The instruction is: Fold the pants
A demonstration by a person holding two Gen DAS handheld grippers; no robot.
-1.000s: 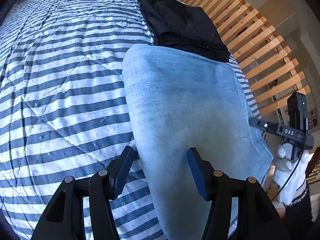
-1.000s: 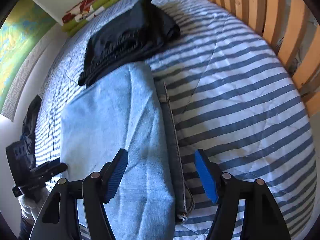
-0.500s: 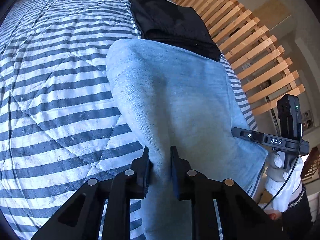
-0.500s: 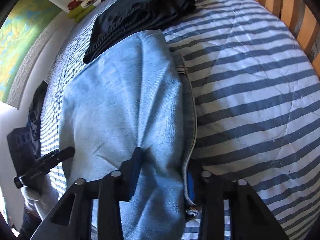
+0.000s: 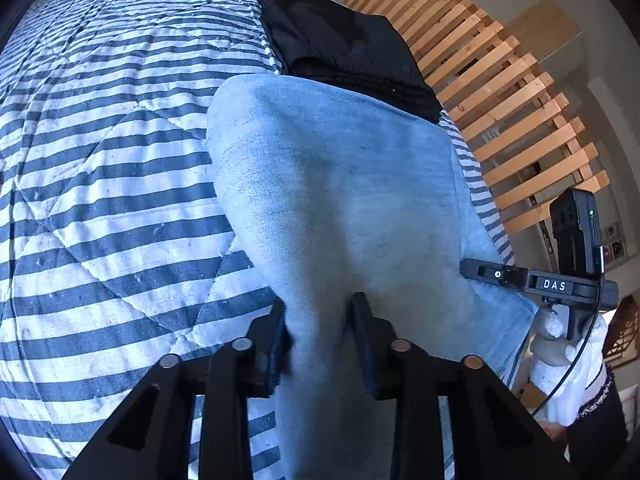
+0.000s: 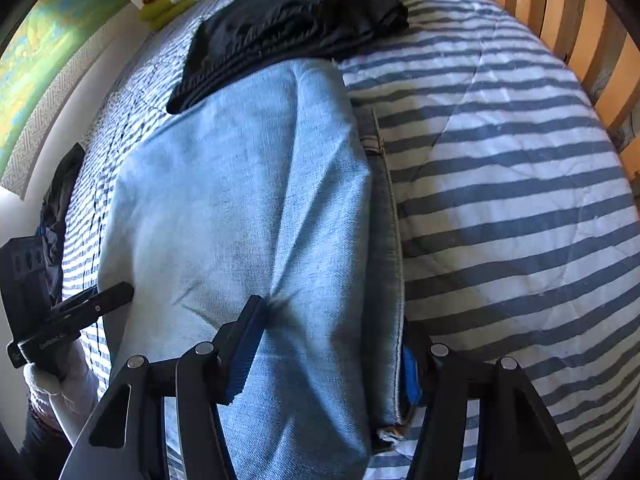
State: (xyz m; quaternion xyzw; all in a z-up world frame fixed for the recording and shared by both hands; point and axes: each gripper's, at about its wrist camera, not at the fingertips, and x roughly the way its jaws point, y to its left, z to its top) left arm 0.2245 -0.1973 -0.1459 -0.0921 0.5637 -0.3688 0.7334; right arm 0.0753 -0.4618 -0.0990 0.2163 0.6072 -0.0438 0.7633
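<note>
On the striped quilt [image 5: 100, 200], the light blue jeans [image 5: 340, 184] lie partly folded below a stack of black clothes [image 5: 340, 48]. The left gripper [image 5: 318, 332] and right gripper [image 6: 332, 344] each pinch the near edge; next, I'd guess, carry it forward evenly.

Left tongs [image 5: 318, 336] sit low in the frame, pinched onto a fold of cloth. Right tongs [image 6: 332, 344] are clamped too, wider, gloved hand [image 5: 568, 360] holding them.

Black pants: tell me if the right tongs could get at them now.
Probably not yet: the right tongs are shut on the jeans. The black pants lie uncovered beyond them, so after letting go the way looks free.
</note>
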